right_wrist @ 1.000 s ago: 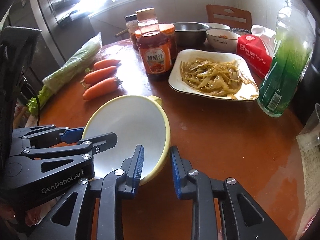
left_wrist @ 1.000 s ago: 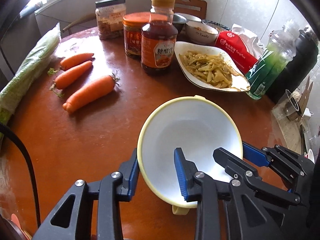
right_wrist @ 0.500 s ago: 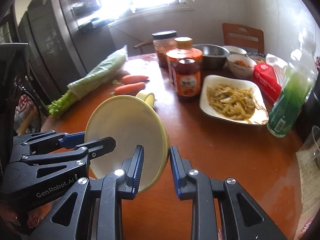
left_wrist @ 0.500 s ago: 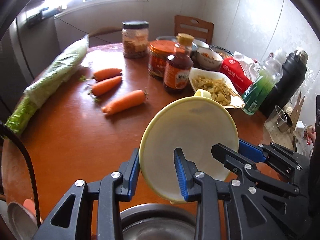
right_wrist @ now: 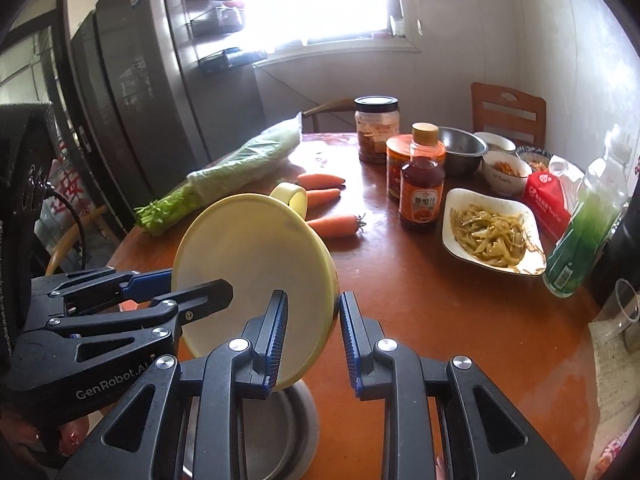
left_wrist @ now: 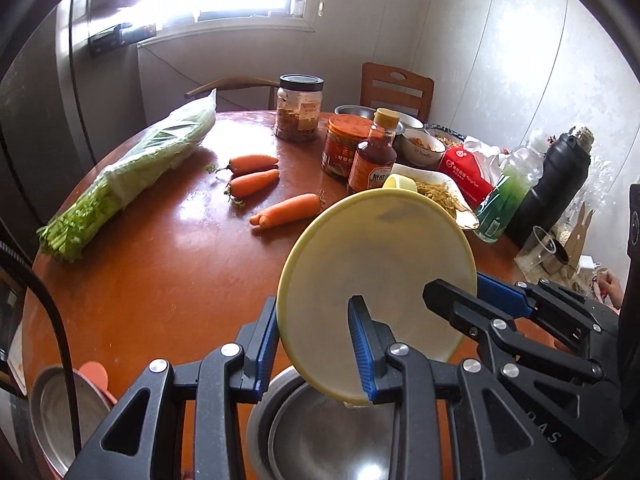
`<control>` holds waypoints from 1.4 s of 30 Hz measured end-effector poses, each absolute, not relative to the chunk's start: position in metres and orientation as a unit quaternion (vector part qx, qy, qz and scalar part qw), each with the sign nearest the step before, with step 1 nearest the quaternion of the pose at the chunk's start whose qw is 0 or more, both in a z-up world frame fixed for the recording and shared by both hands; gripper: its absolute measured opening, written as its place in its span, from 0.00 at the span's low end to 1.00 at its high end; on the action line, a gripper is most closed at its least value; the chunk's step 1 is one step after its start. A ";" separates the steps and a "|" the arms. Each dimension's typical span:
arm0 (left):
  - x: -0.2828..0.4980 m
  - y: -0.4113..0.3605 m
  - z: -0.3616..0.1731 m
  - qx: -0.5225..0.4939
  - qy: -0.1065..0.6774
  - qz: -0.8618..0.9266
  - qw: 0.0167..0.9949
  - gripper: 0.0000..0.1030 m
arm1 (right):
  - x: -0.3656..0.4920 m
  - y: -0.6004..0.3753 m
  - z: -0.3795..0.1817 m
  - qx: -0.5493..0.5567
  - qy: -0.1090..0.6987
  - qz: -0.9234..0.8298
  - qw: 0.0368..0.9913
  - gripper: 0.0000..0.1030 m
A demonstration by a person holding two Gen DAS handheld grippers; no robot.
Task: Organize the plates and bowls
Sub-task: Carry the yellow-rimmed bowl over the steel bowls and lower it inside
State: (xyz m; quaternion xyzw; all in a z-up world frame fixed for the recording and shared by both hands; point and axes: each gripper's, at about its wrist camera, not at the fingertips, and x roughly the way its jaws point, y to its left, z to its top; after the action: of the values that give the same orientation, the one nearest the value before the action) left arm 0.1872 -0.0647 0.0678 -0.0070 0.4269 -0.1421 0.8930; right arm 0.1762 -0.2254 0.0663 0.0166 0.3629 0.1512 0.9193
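A pale yellow bowl with a short handle hangs tilted on edge above the near side of the round table. My left gripper is shut on the bowl's left rim, one blue pad inside and one outside. On the opposite rim my right gripper is shut, the wall of the yellow bowl between its pads. Just below the yellow bowl sits a steel bowl, also seen in the right wrist view as the steel bowl. A white plate of shredded food lies further back on the right.
Three carrots, bagged celery, jars and a sauce bottle stand mid-table. A steel bowl, small bowls, a red tissue pack, a green bottle and a black flask crowd the back right. Another steel dish sits near left.
Both grippers have lifted the yellow bowl off the table, tipped it up on edge and drawn it back; the steel bowl has come into view beneath it.
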 end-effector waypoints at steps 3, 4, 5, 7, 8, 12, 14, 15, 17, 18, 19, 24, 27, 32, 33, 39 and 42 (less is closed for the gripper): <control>0.178 -0.061 0.066 -0.008 0.427 -0.140 0.893 0.33 | 0.165 -0.220 0.069 0.011 0.359 0.155 0.920 0.27; 0.174 -0.061 0.066 -0.006 0.426 -0.139 0.894 0.33 | 0.163 -0.220 0.069 0.010 0.358 0.155 0.921 0.27; 0.169 -0.060 0.065 -0.005 0.425 -0.139 0.894 0.33 | 0.159 -0.218 0.069 0.009 0.358 0.155 0.921 0.27; 0.162 -0.059 0.063 -0.007 0.426 -0.140 0.894 0.33 | 0.153 -0.217 0.069 0.008 0.358 0.155 0.921 0.27; 0.159 -0.058 0.062 -0.008 0.427 -0.140 0.893 0.33 | 0.151 -0.216 0.069 0.006 0.359 0.156 0.920 0.27; 0.148 -0.050 0.057 -0.017 0.428 -0.138 0.893 0.33 | 0.140 -0.209 0.065 -0.004 0.362 0.160 0.918 0.27; 0.143 -0.048 0.056 -0.019 0.428 -0.138 0.893 0.33 | 0.135 -0.207 0.064 -0.006 0.363 0.163 0.918 0.27; 0.139 -0.047 0.055 -0.019 0.427 -0.138 0.893 0.33 | 0.132 -0.207 0.063 -0.006 0.362 0.163 0.918 0.27; 0.136 -0.047 0.055 -0.017 0.426 -0.139 0.894 0.33 | 0.128 -0.205 0.063 -0.007 0.359 0.163 0.919 0.27; 0.134 -0.046 0.054 -0.018 0.427 -0.139 0.893 0.33 | 0.126 -0.205 0.063 -0.006 0.359 0.164 0.919 0.27; 0.132 -0.046 0.053 -0.019 0.427 -0.139 0.893 0.33 | 0.125 -0.205 0.064 -0.006 0.358 0.164 0.919 0.27; 0.127 -0.047 0.049 -0.019 0.429 -0.139 0.893 0.33 | 0.119 -0.205 0.061 -0.010 0.359 0.164 0.919 0.27; 0.125 -0.048 0.045 -0.018 0.431 -0.139 0.891 0.33 | 0.117 -0.205 0.057 -0.011 0.362 0.164 0.918 0.27; 0.123 -0.049 0.039 -0.017 0.433 -0.138 0.891 0.33 | 0.116 -0.207 0.051 -0.011 0.367 0.165 0.915 0.27; 0.123 -0.050 0.038 -0.018 0.433 -0.138 0.891 0.33 | 0.115 -0.207 0.049 -0.012 0.366 0.166 0.916 0.27; 0.120 -0.052 0.031 -0.009 0.429 -0.132 0.893 0.33 | 0.116 -0.205 0.044 -0.022 0.364 0.169 0.916 0.27; 0.118 -0.056 0.027 0.014 0.423 -0.116 0.899 0.33 | 0.114 -0.202 0.041 -0.032 0.359 0.175 0.916 0.27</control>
State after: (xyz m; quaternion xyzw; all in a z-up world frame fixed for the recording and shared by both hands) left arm 0.1176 -0.0558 0.0268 0.0136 0.4229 -0.1165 0.8985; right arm 0.1143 -0.2015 0.0411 -0.0323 0.3587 0.1750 0.9163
